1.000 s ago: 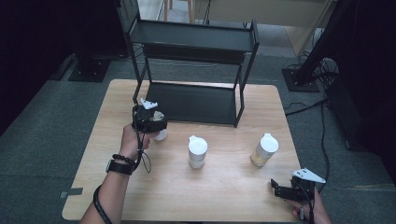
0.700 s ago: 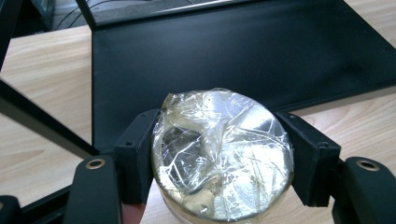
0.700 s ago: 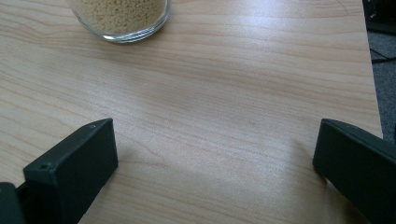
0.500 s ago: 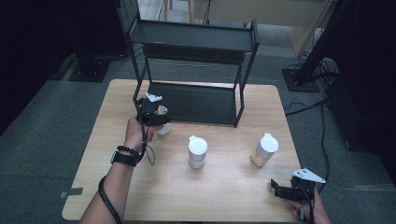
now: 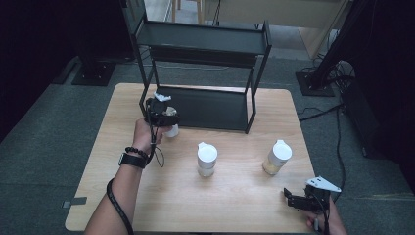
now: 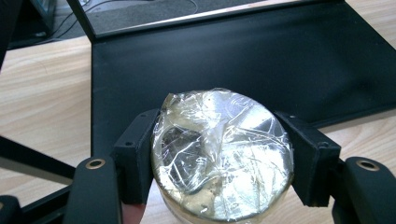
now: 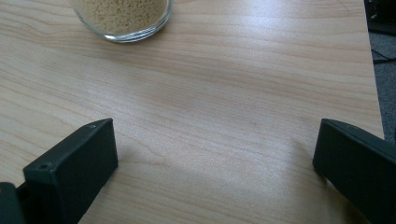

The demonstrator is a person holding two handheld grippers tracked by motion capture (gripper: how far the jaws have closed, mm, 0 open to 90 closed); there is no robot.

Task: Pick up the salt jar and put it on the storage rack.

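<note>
My left gripper (image 5: 164, 117) is shut on a glass jar (image 6: 223, 154) whose mouth is covered with crinkled clear film; both pads press its sides. In the high view this jar (image 5: 171, 129) hangs just in front of the lower shelf (image 5: 210, 108) of the black two-tier rack (image 5: 203, 39), near its left post. The dark shelf (image 6: 233, 56) lies right behind the jar in the left gripper view. My right gripper (image 5: 299, 199) rests at the table's front right corner, jaws wide open (image 7: 215, 158) over bare wood.
Two white-lidded jars stand on the wooden table (image 5: 112, 142): one at the middle (image 5: 206, 159), one to the right (image 5: 277, 156) holding pale grains, its base (image 7: 122, 18) in the right gripper view. The table's right edge (image 7: 371, 70) is close.
The left hand has carried the jar up the picture and a little right, closer to the rack's lower shelf. The right gripper has stayed put.
</note>
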